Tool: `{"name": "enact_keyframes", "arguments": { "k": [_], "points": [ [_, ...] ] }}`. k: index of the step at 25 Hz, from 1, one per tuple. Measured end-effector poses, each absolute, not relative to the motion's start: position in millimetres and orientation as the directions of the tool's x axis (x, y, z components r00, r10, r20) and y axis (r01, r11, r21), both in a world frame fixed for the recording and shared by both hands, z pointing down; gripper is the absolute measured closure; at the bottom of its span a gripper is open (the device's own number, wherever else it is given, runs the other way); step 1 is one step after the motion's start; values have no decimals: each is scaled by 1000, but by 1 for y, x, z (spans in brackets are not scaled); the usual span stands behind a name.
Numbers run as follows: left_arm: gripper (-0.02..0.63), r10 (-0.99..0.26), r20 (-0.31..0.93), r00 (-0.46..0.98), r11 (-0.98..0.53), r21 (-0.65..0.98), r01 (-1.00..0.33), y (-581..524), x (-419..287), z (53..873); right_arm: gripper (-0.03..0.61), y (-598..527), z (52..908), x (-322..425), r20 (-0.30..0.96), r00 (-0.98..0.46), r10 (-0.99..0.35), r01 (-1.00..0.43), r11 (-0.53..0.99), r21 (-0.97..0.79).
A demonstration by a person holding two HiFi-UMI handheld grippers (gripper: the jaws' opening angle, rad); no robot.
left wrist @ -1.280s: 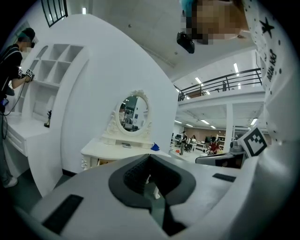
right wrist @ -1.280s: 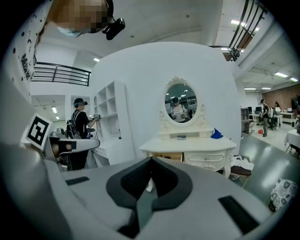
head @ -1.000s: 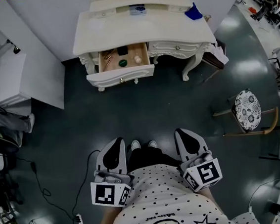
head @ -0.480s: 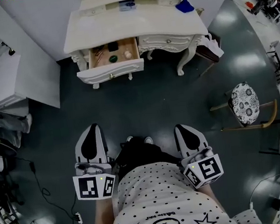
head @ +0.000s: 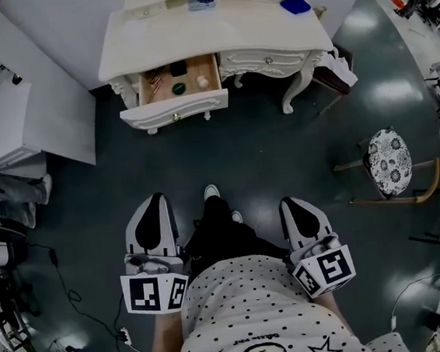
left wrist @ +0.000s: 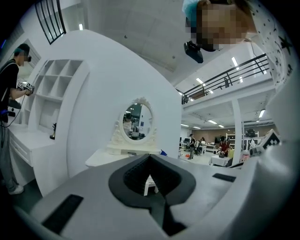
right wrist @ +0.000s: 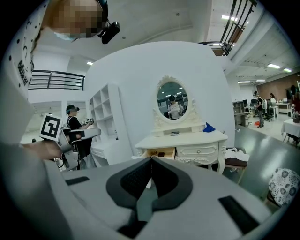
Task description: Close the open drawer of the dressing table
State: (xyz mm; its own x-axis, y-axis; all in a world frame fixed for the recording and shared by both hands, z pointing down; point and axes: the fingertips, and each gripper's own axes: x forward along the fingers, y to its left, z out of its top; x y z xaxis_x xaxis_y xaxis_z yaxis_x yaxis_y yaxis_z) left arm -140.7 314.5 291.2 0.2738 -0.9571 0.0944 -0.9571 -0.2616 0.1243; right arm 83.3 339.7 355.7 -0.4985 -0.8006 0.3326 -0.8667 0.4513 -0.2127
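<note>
The white dressing table (head: 214,43) stands against the far wall in the head view, and its left drawer (head: 174,110) is pulled out, with several small items lying inside. The right gripper view shows the same table (right wrist: 187,139) with the open drawer (right wrist: 159,153) left of centre. My left gripper (head: 154,199) and right gripper (head: 291,201) are held low on either side of my body, well short of the table. Both are shut with nothing between the jaws. The left gripper (left wrist: 150,157) points level toward the oval mirror (left wrist: 133,121); the right gripper (right wrist: 151,159) tilts slightly down.
A round stool with a patterned seat (head: 389,163) stands at the right. White shelving (head: 33,113) flanks the table's left. A blue object (head: 296,3) lies on the tabletop, a cloth (head: 342,69) hangs by its right leg, cables (head: 68,296) trail on the dark floor. Another person (left wrist: 11,93) stands by the shelves.
One foot has stepped forward toward the table. The left gripper has shifted left and slightly forward, the right one little. The drawer stays open and both grippers stay shut.
</note>
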Motion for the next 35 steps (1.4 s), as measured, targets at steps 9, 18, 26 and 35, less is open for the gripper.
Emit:
{"name": "enact_keyframes", "arguments": {
  "k": [9, 18, 26, 35],
  "points": [
    [601, -954, 122, 275, -257, 146, -955, 255, -163, 299, 569, 281, 354, 65, 350, -485, -801, -875, 439, -206],
    [601, -948, 169, 269, -241, 168, -956, 195, -202, 310, 569, 218, 350, 35, 384, -463, -799, -886, 419, -197],
    [601, -943, 173, 285, -255, 174, -951, 164, -228, 317, 569, 186, 355, 4, 380, -461, -802, -887, 417, -197],
    [601, -943, 202, 265, -232, 173, -957, 141, -237, 326, 569, 161, 362, 2, 396, -460, -795, -888, 411, -206]
  ]
}}
